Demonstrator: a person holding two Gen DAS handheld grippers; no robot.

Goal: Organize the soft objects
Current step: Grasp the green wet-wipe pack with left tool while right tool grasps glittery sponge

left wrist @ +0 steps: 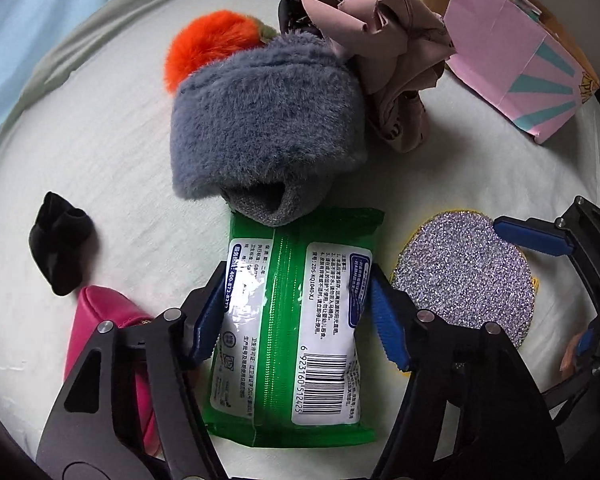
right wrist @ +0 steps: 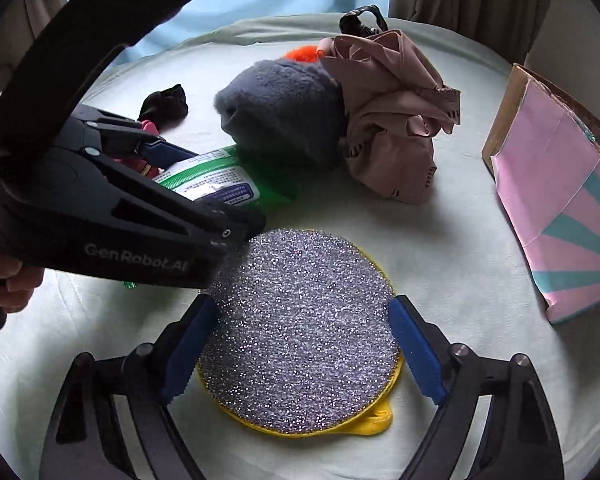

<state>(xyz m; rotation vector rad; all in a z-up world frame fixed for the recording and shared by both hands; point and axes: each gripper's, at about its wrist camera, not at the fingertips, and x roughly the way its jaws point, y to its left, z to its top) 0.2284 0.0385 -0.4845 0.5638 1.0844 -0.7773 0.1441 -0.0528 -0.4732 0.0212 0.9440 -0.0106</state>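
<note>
Your left gripper (left wrist: 296, 312) is straddling the green wipes pack (left wrist: 288, 320), blue pads lying against its two long edges, pinching it on the pale sheet (left wrist: 100, 160). The pack's far end is touching a grey fuzzy slipper (left wrist: 268, 128) at 12 o'clock. An orange pompom (left wrist: 208, 48) is sitting at 11 behind the slipper, a crumpled pink cloth (left wrist: 392, 68) at 1, a pink paper bag (left wrist: 516, 68) at 2. A black sock (left wrist: 58, 240) and magenta pouch (left wrist: 96, 340) are lying at 9. Your right gripper (right wrist: 300, 348) is hanging spread around the glittery round scrub pad (right wrist: 300, 332); whether its pads are touching the rim is unclear.
</note>
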